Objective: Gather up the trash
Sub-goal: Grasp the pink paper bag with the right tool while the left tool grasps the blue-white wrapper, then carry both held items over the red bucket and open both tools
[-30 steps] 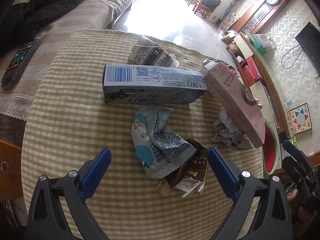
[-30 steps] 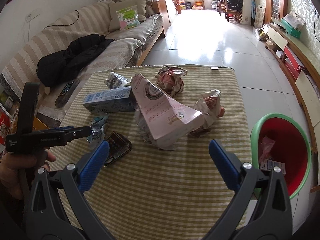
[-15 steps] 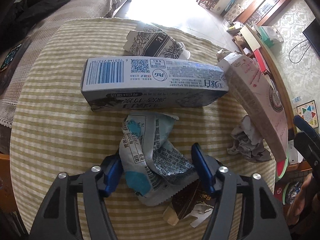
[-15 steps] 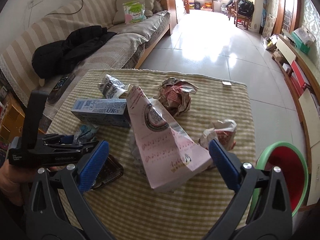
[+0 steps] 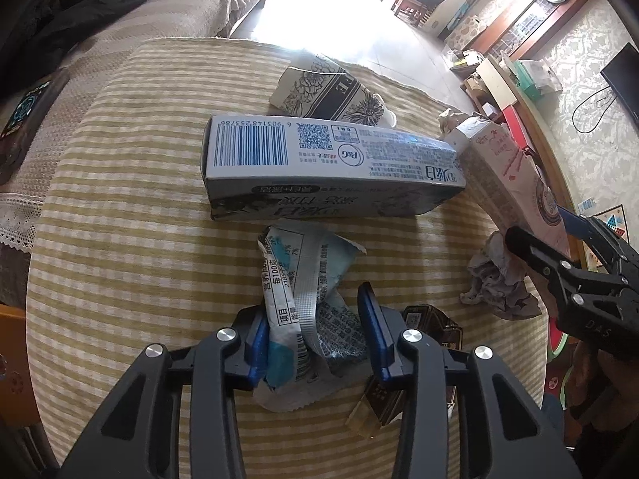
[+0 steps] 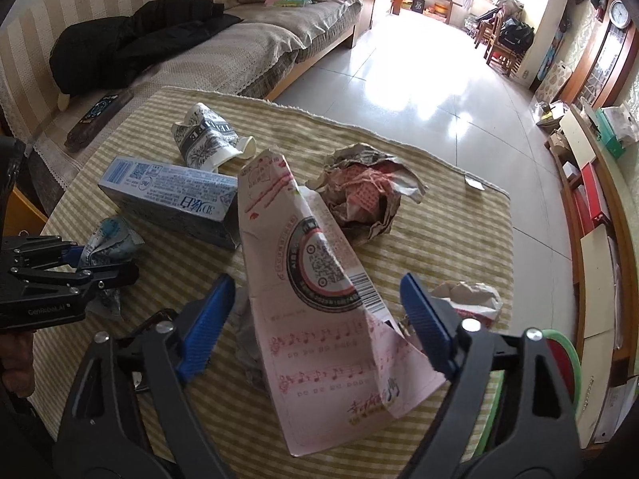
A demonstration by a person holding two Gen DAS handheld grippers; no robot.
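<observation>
My left gripper (image 5: 315,331) is shut on a crumpled blue and silver wrapper (image 5: 307,295) on the striped tablecloth (image 5: 120,207). A blue toothpaste box (image 5: 319,167) lies just beyond it, and a brown packet (image 5: 419,359) lies by the right finger. My right gripper (image 6: 315,319) is open, its jaws on either side of a pink paper carton (image 6: 319,279). The wrapper (image 6: 108,243) and the left gripper (image 6: 76,263) show at the left of the right wrist view. The red bin with a green rim (image 6: 563,363) stands below the table's right edge.
A crushed floral paper cup (image 6: 207,135), a ball of crumpled printed paper (image 6: 367,187), a crumpled white bag (image 6: 471,295) and a grey tissue wad (image 5: 499,279) lie on the table. A sofa with a black jacket (image 6: 131,36) stands behind.
My left gripper came down over the wrapper and closed on it. My right gripper moved forward, so its open jaws now flank the pink carton.
</observation>
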